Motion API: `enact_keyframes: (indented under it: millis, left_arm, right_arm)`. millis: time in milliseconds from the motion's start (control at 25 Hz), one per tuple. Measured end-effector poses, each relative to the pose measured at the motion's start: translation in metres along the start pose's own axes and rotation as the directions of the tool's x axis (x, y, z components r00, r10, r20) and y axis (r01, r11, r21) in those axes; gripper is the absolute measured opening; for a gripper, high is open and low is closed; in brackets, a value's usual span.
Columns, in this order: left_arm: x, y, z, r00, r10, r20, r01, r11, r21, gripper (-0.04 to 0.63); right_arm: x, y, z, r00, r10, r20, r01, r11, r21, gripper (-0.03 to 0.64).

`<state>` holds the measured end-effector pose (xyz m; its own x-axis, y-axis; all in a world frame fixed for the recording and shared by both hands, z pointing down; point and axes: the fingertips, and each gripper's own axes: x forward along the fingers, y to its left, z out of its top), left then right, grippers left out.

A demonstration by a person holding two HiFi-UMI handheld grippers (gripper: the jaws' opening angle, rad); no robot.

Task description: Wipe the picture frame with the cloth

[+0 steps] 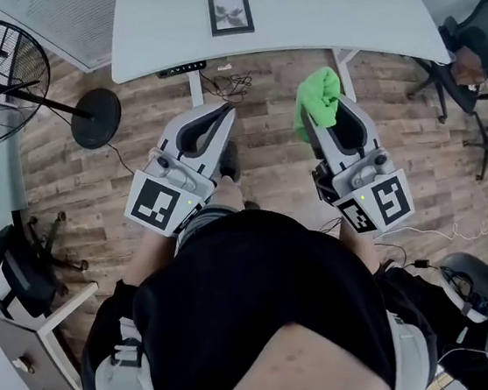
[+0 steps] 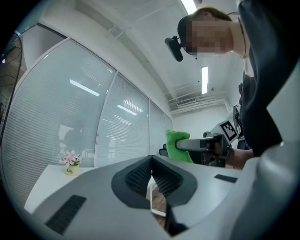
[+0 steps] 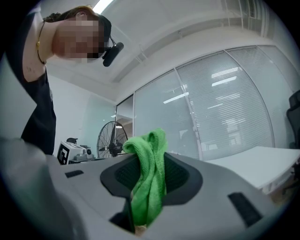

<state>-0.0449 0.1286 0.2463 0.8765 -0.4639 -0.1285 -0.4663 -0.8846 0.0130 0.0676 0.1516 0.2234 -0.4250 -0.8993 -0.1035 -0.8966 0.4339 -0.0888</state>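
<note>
White desk (image 1: pixel 319 13) and picture frame (image 1: pixel 231 14) sit out ahead of both, right gripper (image 3: pixel 147 174) clamping the cloth (image 3: pixel 149 187), left gripper (image 2: pixel 152 162) closed empty.

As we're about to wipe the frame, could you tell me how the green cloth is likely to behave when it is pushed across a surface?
The green cloth sits in soft, drooping folds between the right gripper's jaws, so it is probably floppy and may bunch when pushed. Its fuzzy weave suggests it drags rather than slips.
</note>
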Motion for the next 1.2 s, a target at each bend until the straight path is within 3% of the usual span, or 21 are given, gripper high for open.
enact_keyframes:
  millis: [520, 1200]
  left_arm:
    - [0.047, 0.063, -0.011, 1.000, -0.005, 0.008, 0.005, 1.000, -0.008, 0.011]
    - [0.090, 0.155, -0.002, 1.000, 0.006, 0.019, -0.006, 1.000, 0.014, 0.011]
  right_arm:
    - [0.054, -0.050, -0.013, 0.999, -0.051, -0.016, 0.051, 0.999, 0.014, 0.124]
    - [0.152, -0.088, -0.011, 0.999, -0.031, -0.022, 0.031, 1.000, -0.001, 0.124]
